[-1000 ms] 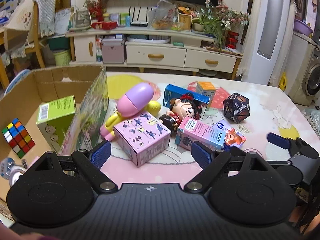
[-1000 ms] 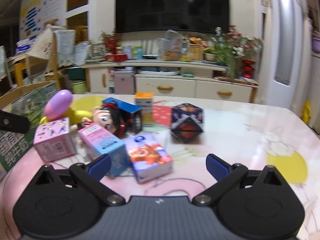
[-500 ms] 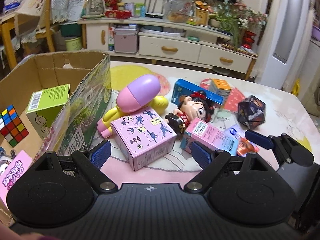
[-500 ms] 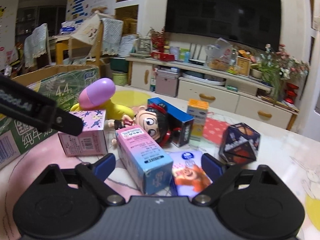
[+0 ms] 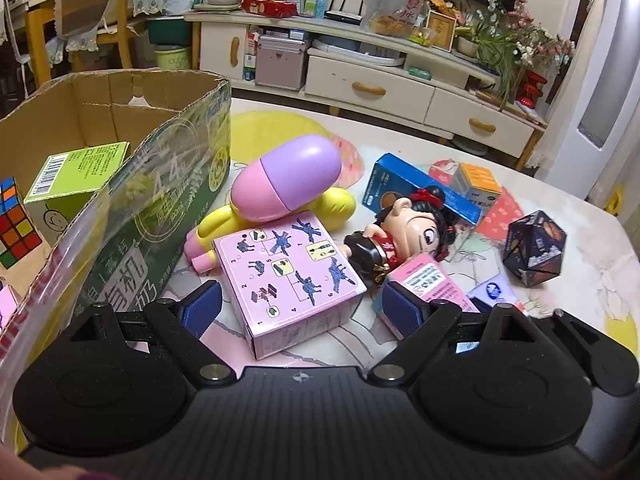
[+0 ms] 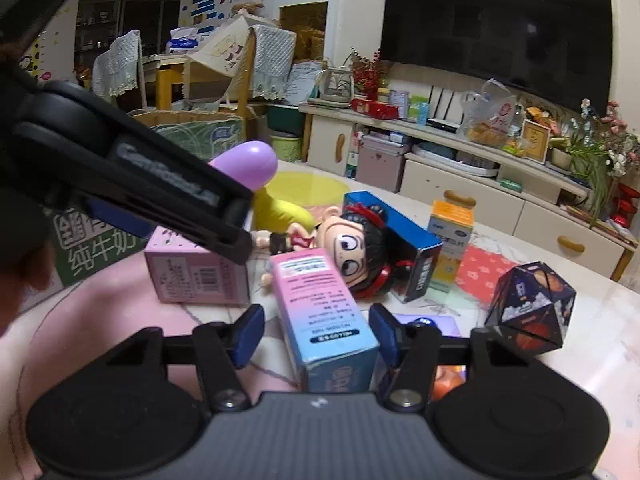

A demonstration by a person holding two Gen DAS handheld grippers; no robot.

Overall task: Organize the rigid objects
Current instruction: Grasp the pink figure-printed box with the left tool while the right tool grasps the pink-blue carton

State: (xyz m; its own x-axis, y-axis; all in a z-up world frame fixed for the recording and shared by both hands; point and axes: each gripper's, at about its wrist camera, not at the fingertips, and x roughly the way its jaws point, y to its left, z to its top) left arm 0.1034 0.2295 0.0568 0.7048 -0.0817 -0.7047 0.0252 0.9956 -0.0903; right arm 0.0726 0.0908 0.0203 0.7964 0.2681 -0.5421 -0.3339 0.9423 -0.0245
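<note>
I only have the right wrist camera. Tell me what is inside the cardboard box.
Observer: The cardboard box holds a Rubik's cube and a green carton.
Operator: Report the left claw's jaws. I see just one finger from the side.
Observer: The left claw is open. The pink square box sits between its fingers, and no pad appears to press on it.
Operator: Describe that box's top face.
Observer: It carries printed assembly diagrams with numbered steps.
</note>
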